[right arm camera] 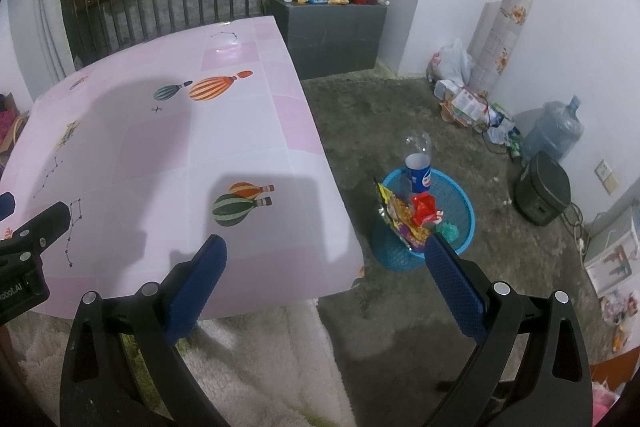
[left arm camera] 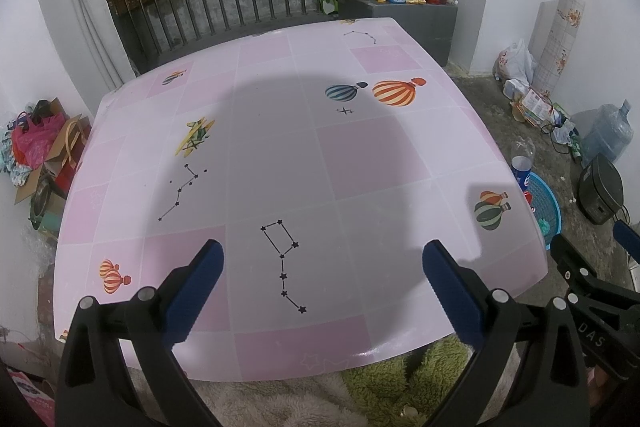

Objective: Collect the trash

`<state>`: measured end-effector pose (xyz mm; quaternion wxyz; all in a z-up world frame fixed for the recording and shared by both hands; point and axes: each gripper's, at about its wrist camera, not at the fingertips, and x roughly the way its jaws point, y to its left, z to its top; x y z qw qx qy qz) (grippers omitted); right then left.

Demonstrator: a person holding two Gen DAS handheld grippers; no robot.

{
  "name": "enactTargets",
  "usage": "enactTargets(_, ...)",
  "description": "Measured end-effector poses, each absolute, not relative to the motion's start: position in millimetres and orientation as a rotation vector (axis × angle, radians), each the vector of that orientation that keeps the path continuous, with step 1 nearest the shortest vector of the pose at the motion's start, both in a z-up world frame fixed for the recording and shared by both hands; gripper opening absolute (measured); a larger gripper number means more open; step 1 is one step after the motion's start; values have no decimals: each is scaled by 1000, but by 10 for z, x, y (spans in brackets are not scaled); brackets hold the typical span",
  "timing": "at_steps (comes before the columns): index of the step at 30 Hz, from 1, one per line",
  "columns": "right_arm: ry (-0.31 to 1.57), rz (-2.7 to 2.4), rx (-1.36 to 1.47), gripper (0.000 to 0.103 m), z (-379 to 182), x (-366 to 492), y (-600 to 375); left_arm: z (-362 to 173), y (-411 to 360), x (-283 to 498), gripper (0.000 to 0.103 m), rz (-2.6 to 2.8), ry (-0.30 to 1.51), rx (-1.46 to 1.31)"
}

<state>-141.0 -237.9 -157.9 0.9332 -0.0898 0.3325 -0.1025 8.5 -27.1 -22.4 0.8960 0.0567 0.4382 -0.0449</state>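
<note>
A blue mesh trash basket (right arm camera: 460,203) stands on the floor right of the pink table (right arm camera: 160,147). Inside it are a cut Pepsi bottle (right arm camera: 418,169), a red wrapper (right arm camera: 425,207), a yellow snack bag (right arm camera: 400,217) and a teal scrap (right arm camera: 447,230). My right gripper (right arm camera: 324,253) hangs open and empty over the table's near right corner, short of the basket. My left gripper (left arm camera: 322,259) is open and empty over the table's near edge (left arm camera: 280,359). The basket (left arm camera: 546,199) and bottle (left arm camera: 522,167) show past the table's right edge in the left wrist view.
The table top shows only printed balloons and star patterns. A grey cabinet (right arm camera: 332,27) with bottles stands at the back. Bags and paper (right arm camera: 464,95), a water jug (right arm camera: 554,131) and a dark appliance (right arm camera: 542,189) line the right wall. Boxes and bags (left arm camera: 44,163) sit left.
</note>
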Motion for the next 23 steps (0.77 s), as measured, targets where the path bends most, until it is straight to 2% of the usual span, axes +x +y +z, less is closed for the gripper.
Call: enactTargets(23,680,-212,-182,95,-1584,-1408,-2360,-226,-254,92,98,-93,911,117)
